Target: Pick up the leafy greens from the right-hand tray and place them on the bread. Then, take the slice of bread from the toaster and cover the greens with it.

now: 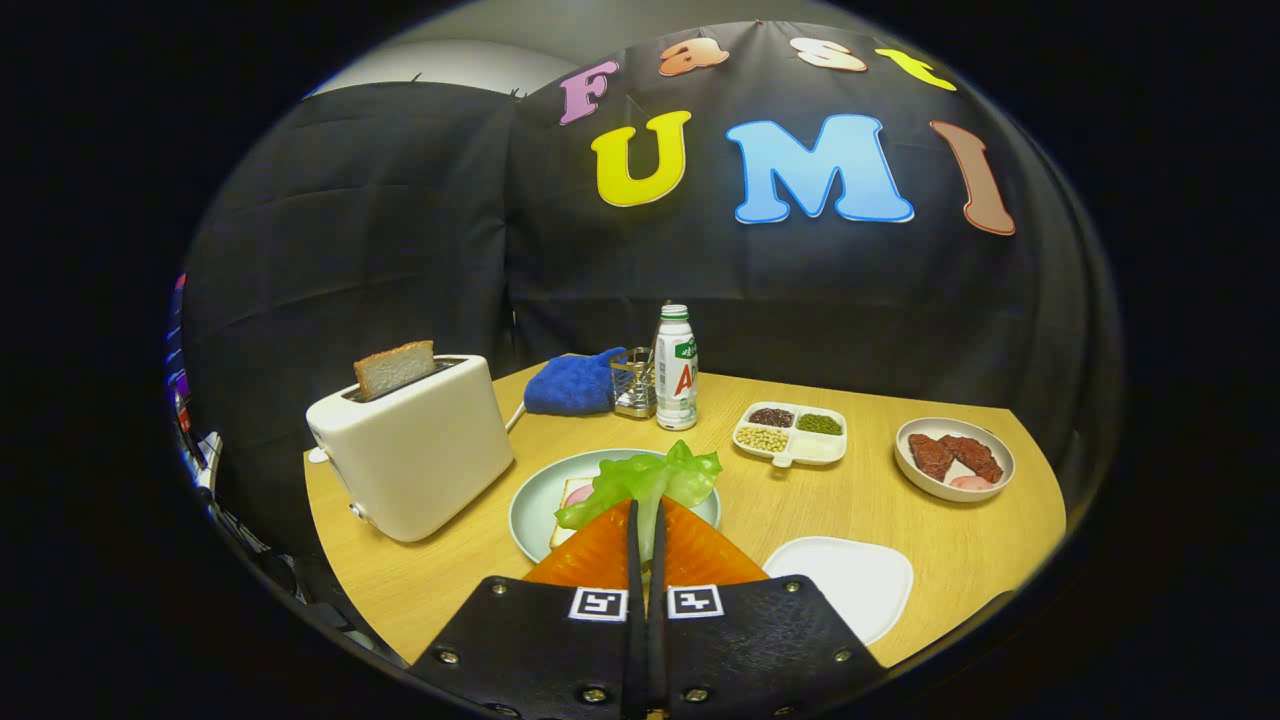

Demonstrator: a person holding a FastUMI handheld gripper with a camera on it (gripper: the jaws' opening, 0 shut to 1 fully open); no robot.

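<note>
Leafy greens [645, 482] are hanging pinched between the gripper [646, 512] fingers, which are pressing together on them at lower centre of the frame, right over the pale green plate [528, 508] where a bread slice [568, 512] is peeking out. Going by size, the white toaster [412, 447] is sitting at centre left with a slice of bread [394, 367] standing in its slot. The empty white tray [846, 580] is lying at lower right beside the fingers.
</note>
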